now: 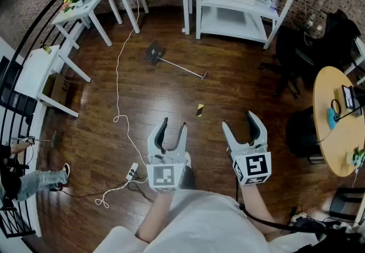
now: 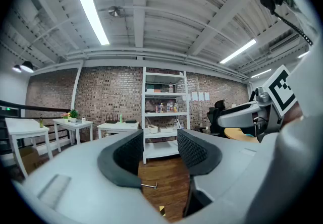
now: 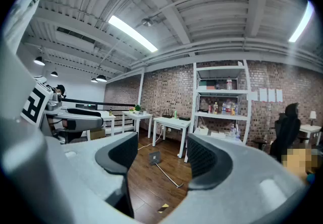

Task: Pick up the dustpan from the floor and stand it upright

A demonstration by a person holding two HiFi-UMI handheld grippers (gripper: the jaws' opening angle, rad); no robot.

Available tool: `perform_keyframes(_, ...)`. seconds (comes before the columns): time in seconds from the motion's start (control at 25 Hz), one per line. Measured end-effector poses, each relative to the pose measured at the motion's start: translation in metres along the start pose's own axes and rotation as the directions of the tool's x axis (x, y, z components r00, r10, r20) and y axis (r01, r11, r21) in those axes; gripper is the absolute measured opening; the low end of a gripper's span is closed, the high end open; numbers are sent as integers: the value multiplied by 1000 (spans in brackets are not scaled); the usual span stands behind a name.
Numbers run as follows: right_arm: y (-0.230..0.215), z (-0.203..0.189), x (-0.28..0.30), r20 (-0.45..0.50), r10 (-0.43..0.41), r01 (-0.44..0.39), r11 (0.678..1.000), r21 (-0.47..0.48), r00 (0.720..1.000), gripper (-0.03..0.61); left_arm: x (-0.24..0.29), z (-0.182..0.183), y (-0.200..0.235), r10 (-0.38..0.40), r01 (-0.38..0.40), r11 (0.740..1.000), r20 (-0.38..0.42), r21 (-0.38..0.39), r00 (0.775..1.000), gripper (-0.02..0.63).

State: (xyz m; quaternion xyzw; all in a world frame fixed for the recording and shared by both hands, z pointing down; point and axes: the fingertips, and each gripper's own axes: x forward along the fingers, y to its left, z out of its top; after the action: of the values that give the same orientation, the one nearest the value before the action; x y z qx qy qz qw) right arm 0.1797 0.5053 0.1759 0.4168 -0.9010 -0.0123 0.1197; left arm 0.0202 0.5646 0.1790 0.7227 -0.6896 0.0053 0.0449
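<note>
Your left gripper (image 1: 174, 127) and right gripper (image 1: 238, 119) both gape empty. The dustpan (image 1: 155, 52) lies flat on the floor (image 1: 239, 81), well ahead of them.

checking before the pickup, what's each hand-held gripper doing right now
Left hand-held gripper: open, holding nothing.
Right hand-held gripper: open, holding nothing.

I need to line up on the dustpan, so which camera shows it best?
The head view: the whole dustpan lies flat on the floor, pan and handle unobstructed. The right gripper view also shows it whole but smaller, between the fingers. The left gripper view catches only its handle tip.
</note>
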Motion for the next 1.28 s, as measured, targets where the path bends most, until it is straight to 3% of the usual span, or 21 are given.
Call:
perform_keyframes(0.12, 16, 13, 72, 13, 22, -22, 1000, 19, 1000, 291, 41, 0, 54, -11, 12, 999, 37, -36, 999, 225)
perform_keyframes(0.36, 35, 32, 166, 4, 48, -47, 999, -1, 999, 291, 116, 15, 118, -55, 55, 998, 37, -8, 998, 218)
perform_keyframes(0.56, 8, 10, 222, -72, 20, -18, 999, 29, 997, 291, 176, -24, 144, -79, 78, 997, -44, -21, 996, 218)
perform_keyframes(0.84, -67, -30, 332, -126, 36, -27, 997, 78, 991, 291, 296, -57, 158, -68, 69, 998, -85, 9, 994, 201)
perform_keyframes(1.0, -117, -46, 428, -136, 112, -110, 994, 23, 984, 291, 403, -79, 166, -71, 78, 996, -142, 45, 987, 201)
perform_keyframes(1.28, -211, -82, 563, -244, 221, -208, 975, 79, 944, 291, 591, -101, 162, -118, 146, 984, -237, 105, 964, 201)
